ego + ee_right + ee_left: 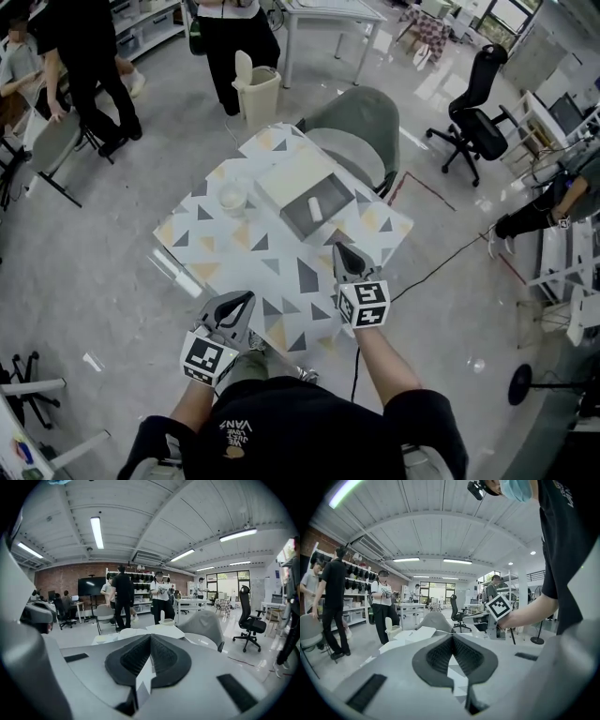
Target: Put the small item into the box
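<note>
A grey box (330,212) stands open on the patterned table (281,272), its pale lid (292,176) folded back to the left. A small white item (315,209) lies inside the box. My right gripper (339,249) hovers shut over the table's near right part, just short of the box, with nothing between its jaws. Low at the table's near edge, my left gripper (246,298) is shut and empty too. In the left gripper view the jaws (452,636) meet, and the right gripper's marker cube (499,606) shows to the right. The right gripper view shows closed jaws (150,637).
A clear round container (232,198) sits on the table left of the box. A grey-green chair (361,122) stands behind the table, with a beige bin (255,94) beyond it. People stand at the upper left. A black office chair (476,117) is at the right.
</note>
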{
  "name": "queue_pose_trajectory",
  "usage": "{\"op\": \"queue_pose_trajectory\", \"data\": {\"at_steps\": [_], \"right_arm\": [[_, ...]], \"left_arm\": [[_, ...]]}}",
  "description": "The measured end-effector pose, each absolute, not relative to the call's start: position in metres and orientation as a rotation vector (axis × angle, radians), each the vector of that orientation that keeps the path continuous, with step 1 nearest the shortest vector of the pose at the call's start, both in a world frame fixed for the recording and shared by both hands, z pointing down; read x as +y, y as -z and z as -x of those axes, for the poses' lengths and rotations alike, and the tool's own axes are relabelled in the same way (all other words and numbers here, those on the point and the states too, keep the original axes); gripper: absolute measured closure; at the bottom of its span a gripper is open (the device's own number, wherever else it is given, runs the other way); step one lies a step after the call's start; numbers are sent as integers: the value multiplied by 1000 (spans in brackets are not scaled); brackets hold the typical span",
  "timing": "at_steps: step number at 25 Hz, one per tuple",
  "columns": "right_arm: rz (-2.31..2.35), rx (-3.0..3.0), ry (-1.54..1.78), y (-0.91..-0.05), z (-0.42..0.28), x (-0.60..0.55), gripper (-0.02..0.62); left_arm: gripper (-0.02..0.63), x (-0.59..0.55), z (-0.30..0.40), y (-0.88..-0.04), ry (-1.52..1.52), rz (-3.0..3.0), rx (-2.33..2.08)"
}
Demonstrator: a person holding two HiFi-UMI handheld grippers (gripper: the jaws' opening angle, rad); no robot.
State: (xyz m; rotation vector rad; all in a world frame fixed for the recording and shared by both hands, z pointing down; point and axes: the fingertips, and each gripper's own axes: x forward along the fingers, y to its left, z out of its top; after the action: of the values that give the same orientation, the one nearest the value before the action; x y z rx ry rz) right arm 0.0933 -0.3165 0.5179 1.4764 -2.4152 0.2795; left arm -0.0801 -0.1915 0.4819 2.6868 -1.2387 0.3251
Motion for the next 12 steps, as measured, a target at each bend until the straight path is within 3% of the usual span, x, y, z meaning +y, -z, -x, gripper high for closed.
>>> {"op": "queue_pose_trajectory", "data": {"at_steps": [12], "right_arm": [[-1509,-2535,-266,-466,-150,-192,594]], "left_arm": [[600,-135,20,-459,-271,-2723,-1248]]}}
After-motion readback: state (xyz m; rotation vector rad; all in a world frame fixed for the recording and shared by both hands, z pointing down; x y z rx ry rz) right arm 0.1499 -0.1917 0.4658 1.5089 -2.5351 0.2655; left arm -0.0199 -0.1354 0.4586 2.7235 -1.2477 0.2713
